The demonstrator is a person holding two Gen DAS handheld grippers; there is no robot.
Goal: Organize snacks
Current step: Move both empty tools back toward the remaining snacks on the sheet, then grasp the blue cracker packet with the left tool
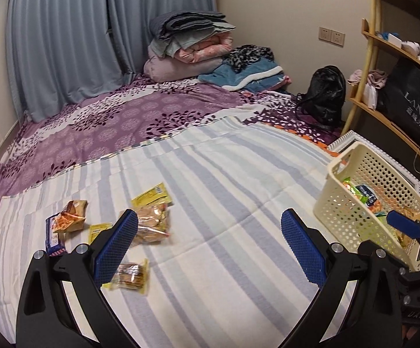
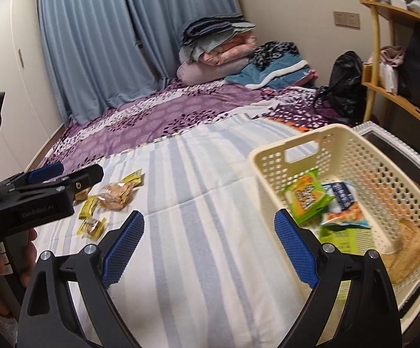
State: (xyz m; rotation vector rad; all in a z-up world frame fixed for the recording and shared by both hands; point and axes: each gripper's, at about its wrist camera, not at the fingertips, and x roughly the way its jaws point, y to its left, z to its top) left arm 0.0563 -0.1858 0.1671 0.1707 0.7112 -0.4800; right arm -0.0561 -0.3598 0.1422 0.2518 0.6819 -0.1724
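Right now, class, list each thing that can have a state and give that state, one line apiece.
Left gripper: open, empty, over the striped sheet.
Right gripper: open, empty, beside the basket.
Basket: upright, partly filled with snack packets.
Green packet: inside the basket, tilted.
Loose snacks: still lying on the sheet.
Curtains: drawn shut.
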